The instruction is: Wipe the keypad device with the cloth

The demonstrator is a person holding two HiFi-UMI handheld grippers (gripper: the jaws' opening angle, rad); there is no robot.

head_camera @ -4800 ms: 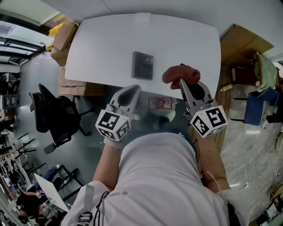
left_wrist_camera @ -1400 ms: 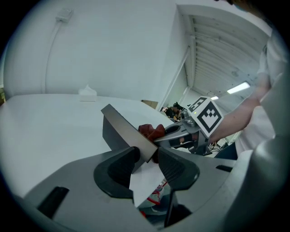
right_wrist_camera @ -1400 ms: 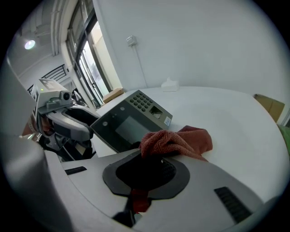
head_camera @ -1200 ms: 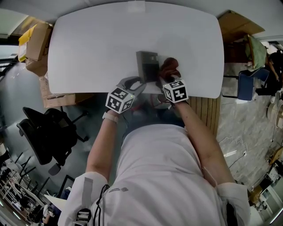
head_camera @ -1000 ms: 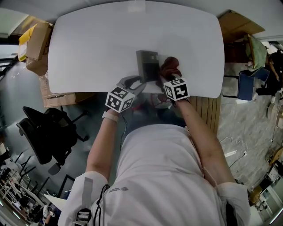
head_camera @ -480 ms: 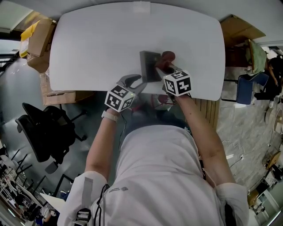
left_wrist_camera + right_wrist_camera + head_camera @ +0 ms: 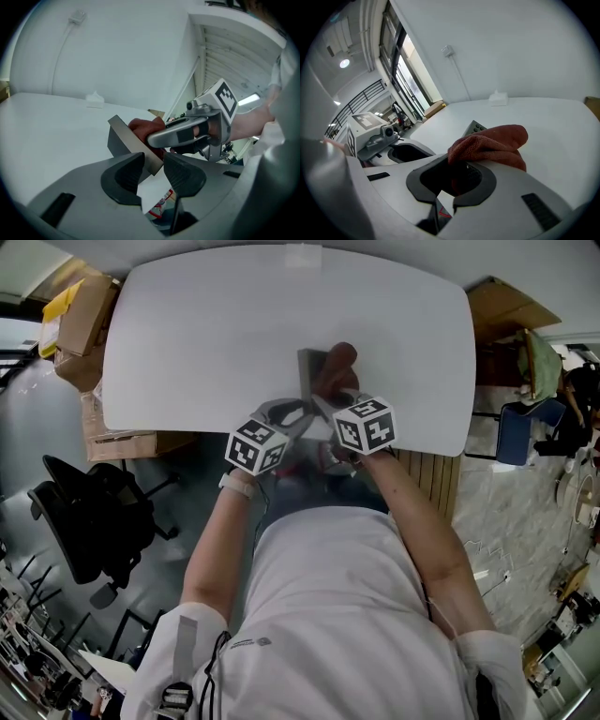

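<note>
The dark grey keypad device [image 7: 307,367] sits near the front edge of the white table [image 7: 216,324]. My left gripper [image 7: 294,414] is at its near left corner. In the left gripper view that corner [image 7: 149,161] lies between the two pads of the left gripper [image 7: 152,171], which close on it. My right gripper [image 7: 328,396] is shut on a red-brown cloth [image 7: 337,361] and presses it on the device's top. In the right gripper view the cloth [image 7: 492,143] bunches over the right gripper [image 7: 452,183], with a keyed corner of the device [image 7: 474,127] showing behind it.
Cardboard boxes [image 7: 80,310] stand off the table's left end and a black office chair [image 7: 84,531] below them. More cardboard [image 7: 511,306] lies to the right. A small white object [image 7: 303,254] sits at the table's far edge.
My right gripper has carried the cloth leftward, from the device's right side onto its top. The left gripper has stayed at the device's near left corner.
</note>
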